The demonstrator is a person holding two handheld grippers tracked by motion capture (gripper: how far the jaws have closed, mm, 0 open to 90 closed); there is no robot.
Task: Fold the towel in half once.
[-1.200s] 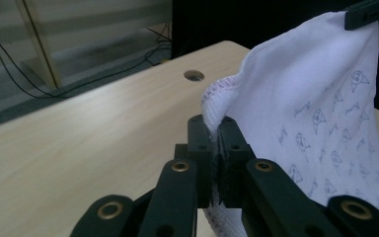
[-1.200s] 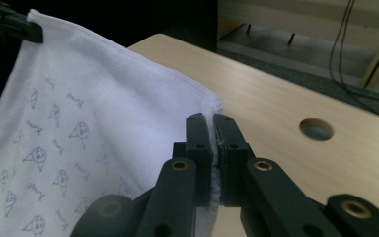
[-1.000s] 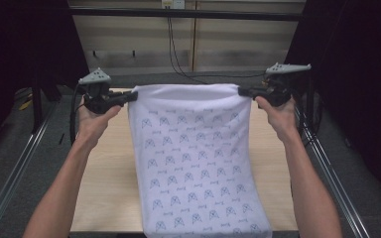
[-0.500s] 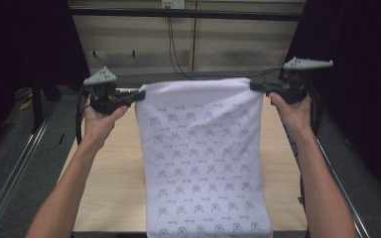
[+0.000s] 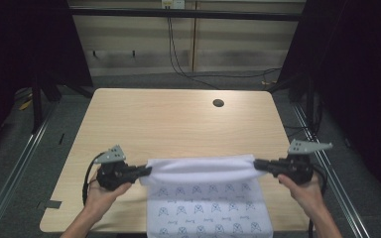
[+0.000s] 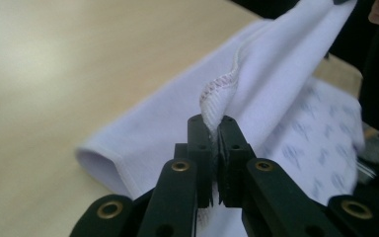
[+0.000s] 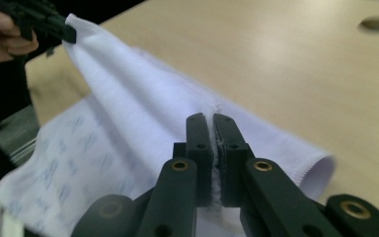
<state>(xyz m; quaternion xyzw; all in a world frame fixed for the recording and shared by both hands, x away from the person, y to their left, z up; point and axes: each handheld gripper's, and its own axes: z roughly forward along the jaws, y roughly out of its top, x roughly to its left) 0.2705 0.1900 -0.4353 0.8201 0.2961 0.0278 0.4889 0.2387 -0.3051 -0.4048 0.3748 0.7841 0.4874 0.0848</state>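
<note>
Cloth (image 6: 276, 94) hem stitching between closed jaws

Both grippers (image 5: 149, 171) (image 5: 258, 163) have dropped toward the near table (image 5: 178, 119) edge, laying the cloth (image 5: 201, 171) in a fold.

A white cloth (image 5: 208, 198) is showing a grey-blue repeating print; black grippers are contrasting with the pale wood table (image 5: 178, 119).

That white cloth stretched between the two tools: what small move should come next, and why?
Probably lower both tools a little onto the table. The left tool and right tool each pinch a corner of the cloth, and its folded-over top edge hangs just above the printed part lying flat.
</note>
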